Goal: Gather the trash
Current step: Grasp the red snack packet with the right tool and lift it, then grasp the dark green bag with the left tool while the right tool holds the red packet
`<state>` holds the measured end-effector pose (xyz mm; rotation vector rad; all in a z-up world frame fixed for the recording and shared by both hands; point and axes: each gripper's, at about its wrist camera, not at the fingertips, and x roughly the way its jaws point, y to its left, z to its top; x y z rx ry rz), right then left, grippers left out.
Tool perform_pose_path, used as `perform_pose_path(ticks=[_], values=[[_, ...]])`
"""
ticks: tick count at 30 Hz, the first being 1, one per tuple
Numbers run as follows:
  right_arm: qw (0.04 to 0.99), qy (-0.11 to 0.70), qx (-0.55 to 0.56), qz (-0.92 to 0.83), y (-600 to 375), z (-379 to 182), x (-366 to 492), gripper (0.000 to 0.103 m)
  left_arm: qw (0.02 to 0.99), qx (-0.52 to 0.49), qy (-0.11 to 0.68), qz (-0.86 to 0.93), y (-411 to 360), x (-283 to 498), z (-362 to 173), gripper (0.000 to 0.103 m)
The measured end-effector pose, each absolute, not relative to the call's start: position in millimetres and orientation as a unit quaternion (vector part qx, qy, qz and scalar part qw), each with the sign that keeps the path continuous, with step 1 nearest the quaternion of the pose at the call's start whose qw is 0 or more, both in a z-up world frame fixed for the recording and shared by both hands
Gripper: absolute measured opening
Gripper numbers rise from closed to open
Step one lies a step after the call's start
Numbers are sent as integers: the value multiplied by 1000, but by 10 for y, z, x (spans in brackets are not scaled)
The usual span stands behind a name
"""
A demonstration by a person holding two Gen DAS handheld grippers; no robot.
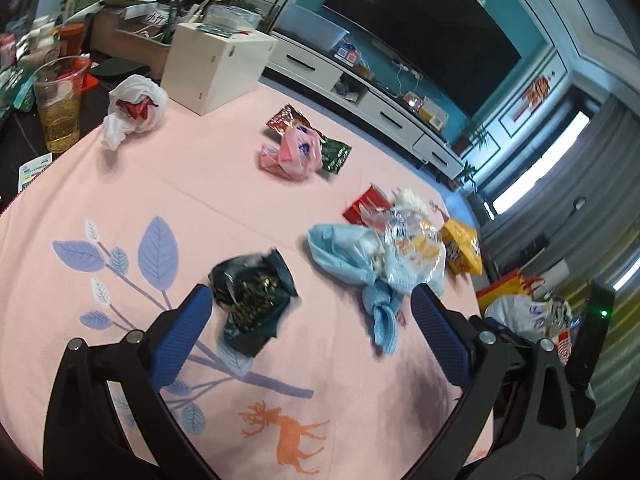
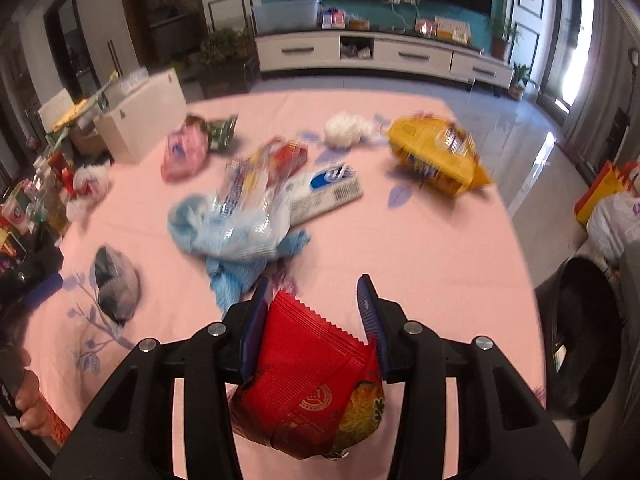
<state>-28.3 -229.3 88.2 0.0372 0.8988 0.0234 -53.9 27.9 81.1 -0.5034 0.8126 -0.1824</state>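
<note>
Trash lies scattered on a pink tablecloth point(image 1: 160, 184). My left gripper point(image 1: 312, 300) is open and empty above the cloth, between a dark green wrapper point(image 1: 252, 296) at its left finger and a light blue bag under clear plastic wrap point(image 1: 368, 256) at its right finger. My right gripper point(image 2: 314, 308) is shut on a red snack packet point(image 2: 312, 384) and holds it above the cloth's near edge. In the right wrist view the blue bag point(image 2: 232, 232), the dark wrapper point(image 2: 116, 284), a yellow packet point(image 2: 436, 156) and a white-blue carton point(image 2: 324, 192) lie beyond.
A pink bag over green and red wrappers point(image 1: 298, 148), a white bag point(image 1: 134, 110), a white box point(image 1: 216, 68) and a cup of yellow drink point(image 1: 60, 104) stand further back. A black bin point(image 2: 580, 340) stands off the table's right edge.
</note>
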Motion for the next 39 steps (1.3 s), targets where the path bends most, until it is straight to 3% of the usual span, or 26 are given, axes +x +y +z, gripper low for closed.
perform_pose_path(ticks=[13,28,31,39], values=[[883,452,109,-58,-3166,680,-255,45,885,-219,402,-87,137,-160,911,96],[877,451,149,-65,-3396,684,-335,46,855,-215,471,-14,274,-252,246,93],[877,450,156,-69,-3454,683,-347,46,852,-224,472,-25,284,-266,187,87],[866,450,190,-112,-3775,647,-388,46,845,-256,466,-49,302,-268,134,57]])
